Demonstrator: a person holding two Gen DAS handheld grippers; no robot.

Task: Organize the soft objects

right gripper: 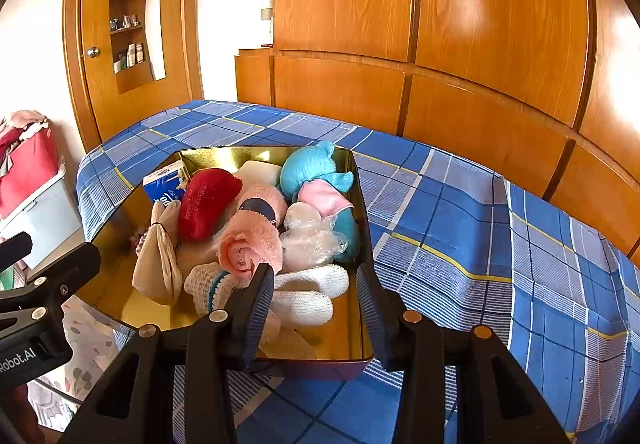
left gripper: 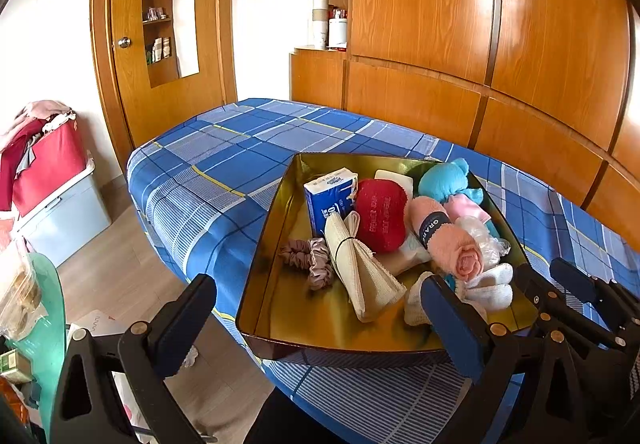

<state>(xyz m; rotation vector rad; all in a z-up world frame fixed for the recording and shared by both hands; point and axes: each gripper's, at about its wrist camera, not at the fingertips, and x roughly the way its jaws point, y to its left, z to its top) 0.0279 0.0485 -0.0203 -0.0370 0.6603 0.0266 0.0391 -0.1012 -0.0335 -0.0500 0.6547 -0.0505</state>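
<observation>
The left gripper [left gripper: 316, 318] is hovering with its fingers wide apart and nothing between them; the gold tray [left gripper: 264, 284] is lying just ahead of its right finger, holding the soft objects. The right gripper [right gripper: 316, 308] is hanging with its fingers partly apart, straddling the tray's near right wall above the white knitted socks [right gripper: 308, 296], gripping nothing.
</observation>
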